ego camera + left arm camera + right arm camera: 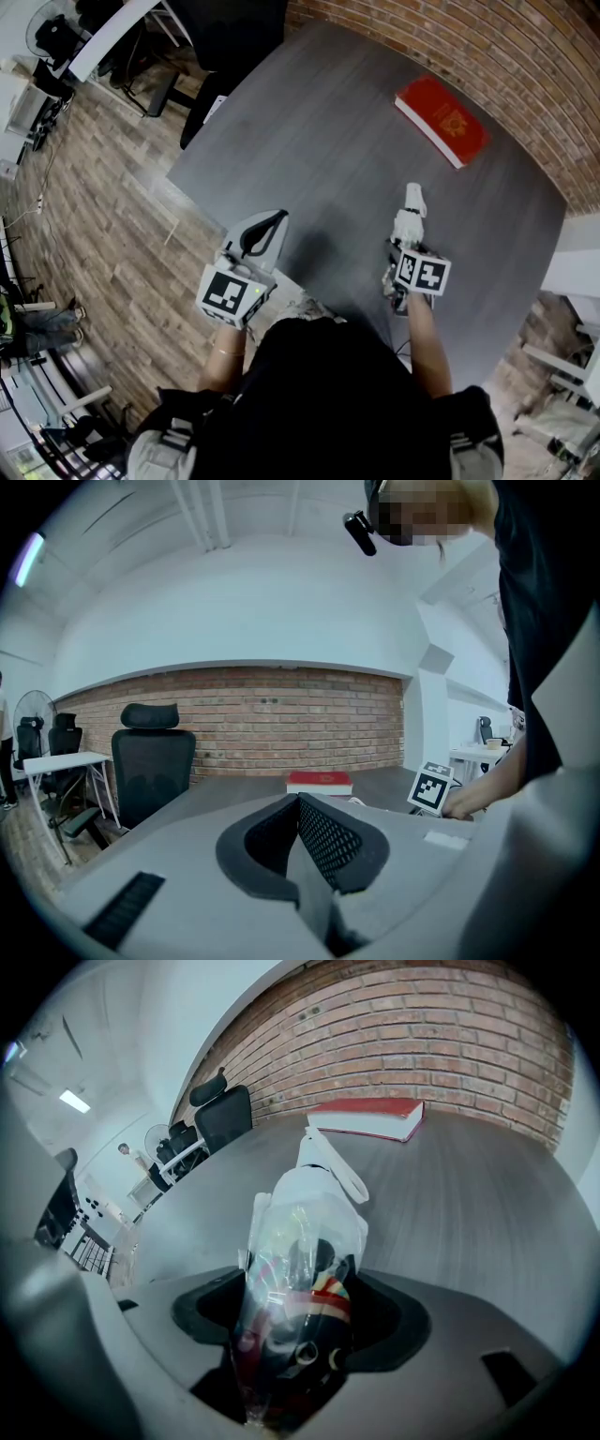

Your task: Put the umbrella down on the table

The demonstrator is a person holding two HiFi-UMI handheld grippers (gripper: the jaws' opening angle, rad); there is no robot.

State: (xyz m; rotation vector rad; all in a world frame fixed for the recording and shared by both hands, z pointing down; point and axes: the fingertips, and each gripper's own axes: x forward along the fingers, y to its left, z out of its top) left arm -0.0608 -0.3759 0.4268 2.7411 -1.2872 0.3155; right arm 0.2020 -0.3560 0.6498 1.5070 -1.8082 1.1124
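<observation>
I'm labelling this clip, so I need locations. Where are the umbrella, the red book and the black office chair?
umbrella (298, 1241), right gripper view, on its clear plastic sleeve.
red book (441, 120), head view, middle of its cover.
black office chair (152, 771), left gripper view, on its backrest.

This looks like an open-plan office. A large dark grey worktop (328, 159) stands before a red brick wall (272, 724), with a black swivel chair (150, 761) beside it. Further off are white desks (66, 761), a standing fan (33, 710) and a wood-plank floor (94, 216).
</observation>
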